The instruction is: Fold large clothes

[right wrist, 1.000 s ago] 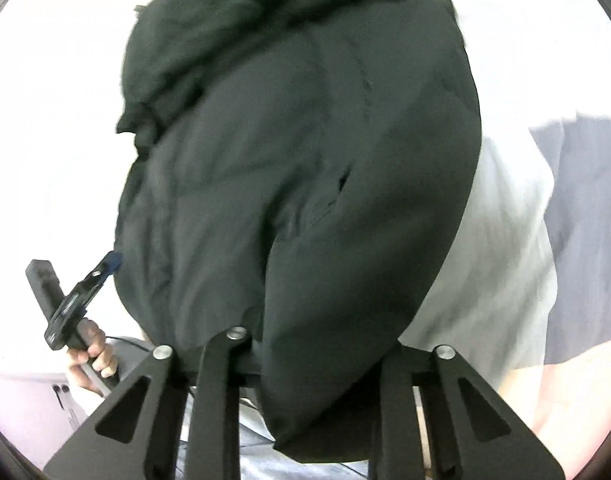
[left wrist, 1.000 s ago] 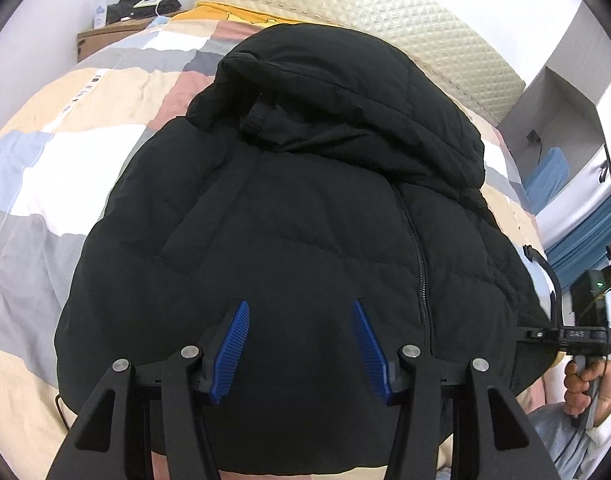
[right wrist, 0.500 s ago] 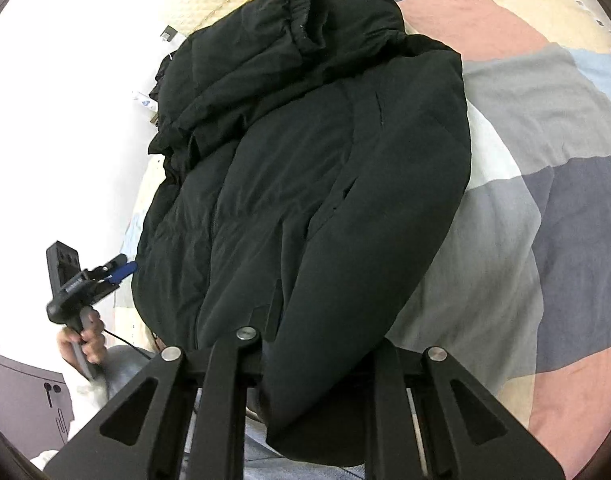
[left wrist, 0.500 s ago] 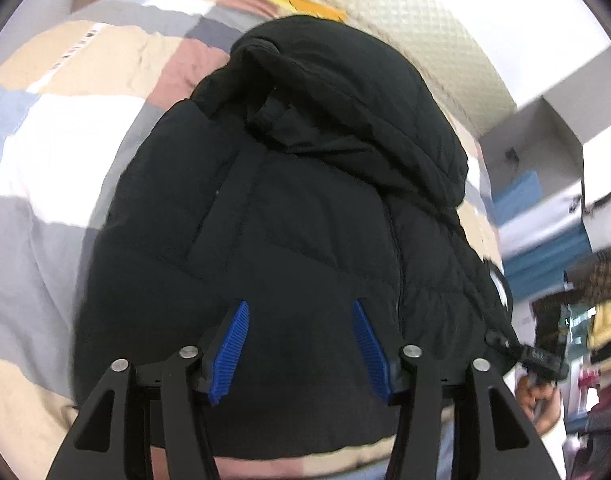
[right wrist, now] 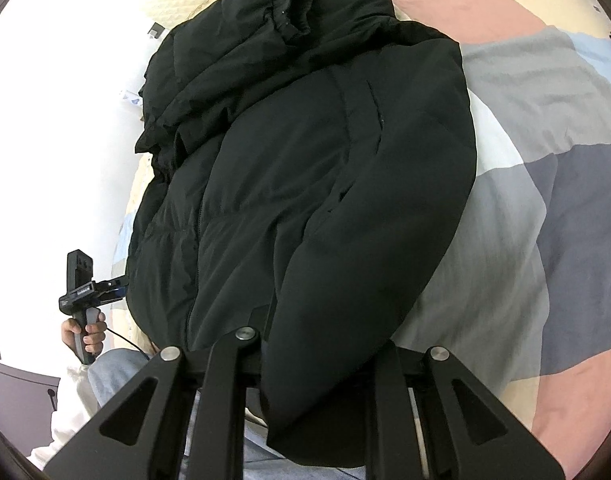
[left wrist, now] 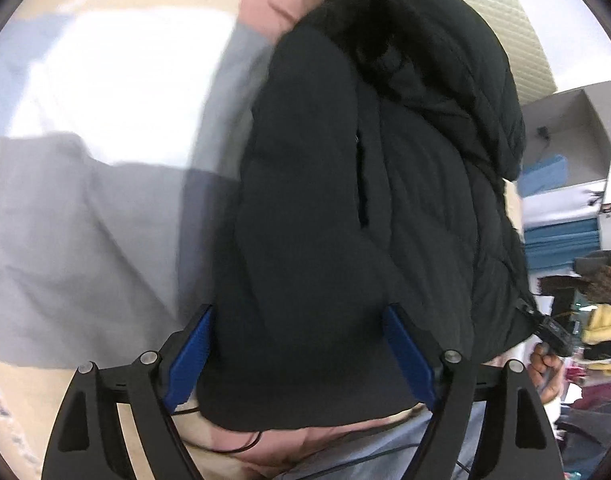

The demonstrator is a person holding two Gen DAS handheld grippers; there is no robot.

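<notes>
While the black coat [right wrist: 305, 184] lies flat on the patchwork quilt [right wrist: 545, 200], its bottom edge hangs at the near side of the bed, with lots of bare quilt to one side. The left gripper [left wrist: 301, 356] is opening wide, its blue pads [left wrist: 193, 356] on both sides of a puffy fold. The right gripper [right wrist: 317, 364] is closed on the hem.

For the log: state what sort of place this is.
Most likely a bedroom. The black padded jacket lies on a bed with a patchwork cover, a quilted headboard stands behind it, and more clothes are piled alongside.
</notes>
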